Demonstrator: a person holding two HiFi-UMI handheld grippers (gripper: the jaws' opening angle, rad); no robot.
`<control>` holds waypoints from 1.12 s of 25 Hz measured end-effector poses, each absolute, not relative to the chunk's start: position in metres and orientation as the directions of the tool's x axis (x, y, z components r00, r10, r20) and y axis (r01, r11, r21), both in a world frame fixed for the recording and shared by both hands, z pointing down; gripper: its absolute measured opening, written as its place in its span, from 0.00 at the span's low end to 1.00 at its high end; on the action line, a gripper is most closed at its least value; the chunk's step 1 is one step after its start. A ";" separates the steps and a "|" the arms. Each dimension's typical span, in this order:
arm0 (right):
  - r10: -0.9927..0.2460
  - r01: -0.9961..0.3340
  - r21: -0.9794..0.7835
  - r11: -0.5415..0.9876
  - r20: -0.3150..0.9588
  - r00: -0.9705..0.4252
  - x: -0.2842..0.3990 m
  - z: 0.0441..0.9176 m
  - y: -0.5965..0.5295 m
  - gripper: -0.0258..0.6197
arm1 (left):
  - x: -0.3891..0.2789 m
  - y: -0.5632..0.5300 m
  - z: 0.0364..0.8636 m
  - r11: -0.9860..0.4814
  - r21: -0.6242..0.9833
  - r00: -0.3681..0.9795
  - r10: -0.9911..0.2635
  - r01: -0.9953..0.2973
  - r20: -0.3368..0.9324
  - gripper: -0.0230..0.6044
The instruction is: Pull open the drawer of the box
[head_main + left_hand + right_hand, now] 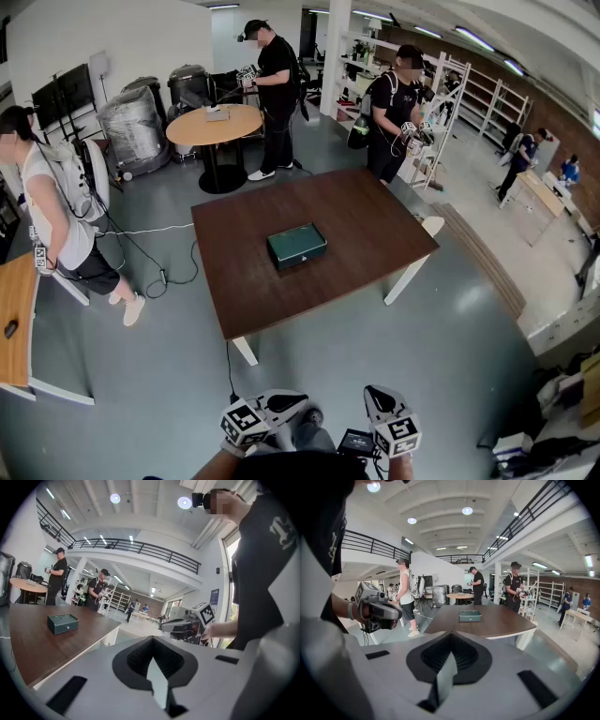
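Left tongs (281,405), right tongs (380,398) closed; green box (296,246) well ahead, on table (375,234)

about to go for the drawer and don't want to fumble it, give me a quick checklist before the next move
1. Small dark green box lies flat on the dark brown wooden table: ok.
2. Drawer not yet pulled, box front looks flush: ok.
3. Left gripper free, jaws together on nothing: ok.
4. Right gripper free, jaws together on nothing: ok.
5. Box within reach: not ok, both grippers are held near the body, well short of the table.
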State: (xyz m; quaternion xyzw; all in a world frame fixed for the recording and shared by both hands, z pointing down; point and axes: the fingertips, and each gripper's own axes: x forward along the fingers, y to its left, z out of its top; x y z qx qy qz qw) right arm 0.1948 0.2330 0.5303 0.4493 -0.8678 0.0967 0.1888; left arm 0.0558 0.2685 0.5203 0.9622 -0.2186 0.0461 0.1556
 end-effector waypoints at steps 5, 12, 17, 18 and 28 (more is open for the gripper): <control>-0.745 -0.822 0.003 0.570 0.424 -0.515 0.211 0.530 0.214 0.02 | 0.071 0.256 0.522 -0.859 0.275 0.901 -0.396 -0.431 0.176 0.04; -0.744 -0.816 -0.012 0.578 0.402 -0.534 0.217 0.529 0.185 0.02 | 0.076 0.229 0.517 -0.854 0.259 0.891 -0.415 -0.452 0.184 0.04; -0.751 -0.816 -0.015 0.577 0.382 -0.538 0.225 0.530 0.168 0.02 | 0.080 0.213 0.518 -0.852 0.246 0.885 -0.427 -0.462 0.184 0.04; -0.752 -0.816 -0.016 0.578 0.377 -0.540 0.228 0.531 0.166 0.02 | 0.081 0.210 0.519 -0.850 0.245 0.883 -0.432 -0.467 0.185 0.04; -0.752 -0.821 -0.017 0.571 0.391 -0.531 0.259 0.535 0.147 0.02 | 0.104 0.185 0.521 -0.835 0.261 0.874 -0.446 -0.484 0.192 0.04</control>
